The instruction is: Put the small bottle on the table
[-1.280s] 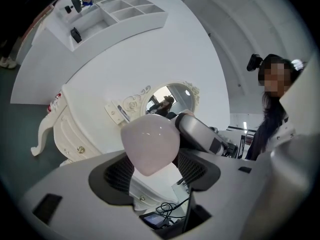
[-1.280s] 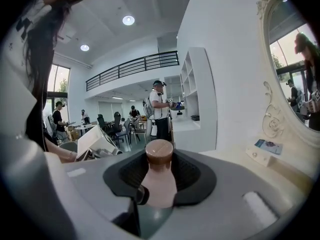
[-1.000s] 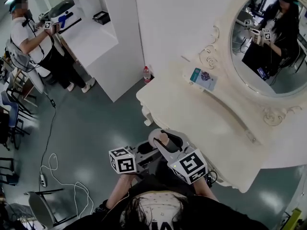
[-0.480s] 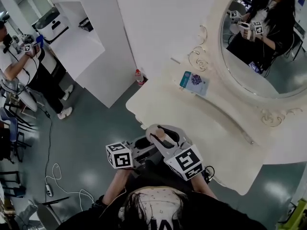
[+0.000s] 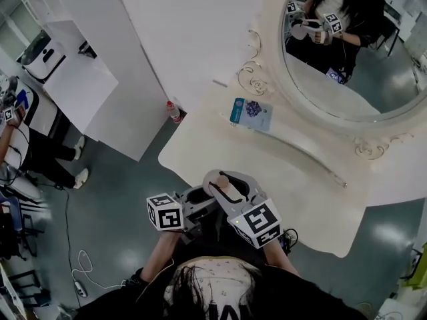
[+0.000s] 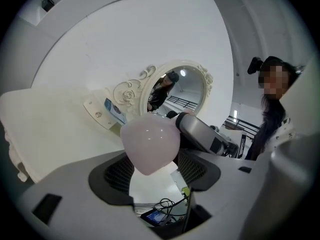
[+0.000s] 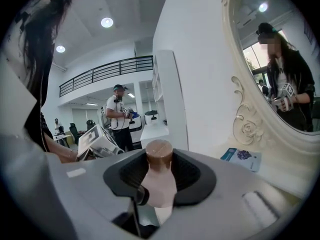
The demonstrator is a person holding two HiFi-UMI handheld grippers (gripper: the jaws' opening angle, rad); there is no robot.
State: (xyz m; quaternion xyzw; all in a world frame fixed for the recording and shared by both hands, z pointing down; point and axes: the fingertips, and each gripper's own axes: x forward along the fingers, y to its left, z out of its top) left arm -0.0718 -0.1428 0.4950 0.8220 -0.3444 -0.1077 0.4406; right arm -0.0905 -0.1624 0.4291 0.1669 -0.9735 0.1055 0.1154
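Label-like items: black-and-white square markers on each gripper's cube, plus a flat teal-and-white packet (image 5: 251, 114) w/ a purple flower pic. It lies on the cream ornate bench (image 5: 313, 199) near the mirror. Its print is too small to read.

Task thing: small pale-pink bottle (image 5: 225, 189) w/ a brown round cap, upright btw the jaws of the right gripper (image 5: 235, 183). The pads press its body on both sides and the cap pokes above them. It's held in the air over the bench's near-left edge, not set on the surface. The left gripper (image 5: 197, 197) sits just beside the right one, jaws apart, clamping nothing. In the left gripper view the bottle's rounded body shows right at their tips; can't tell if it touches.

Around: a big oval mirror (image 5: 347, 52) in a cream scrolled frame at the bench's back reflects the person w/ both grippers. A clear plastic bottle w/ red cap (image 5: 173, 111) stands off the bench's far-left corner, by the white wall. Further left is a white counter (image 5: 73, 85) w/ a white device (image 5: 42, 47) on it. A second person (image 5: 15, 142) is at the left edge. A white cable (image 5: 83, 272) loops on the grey-green floor (image 5: 113, 179).
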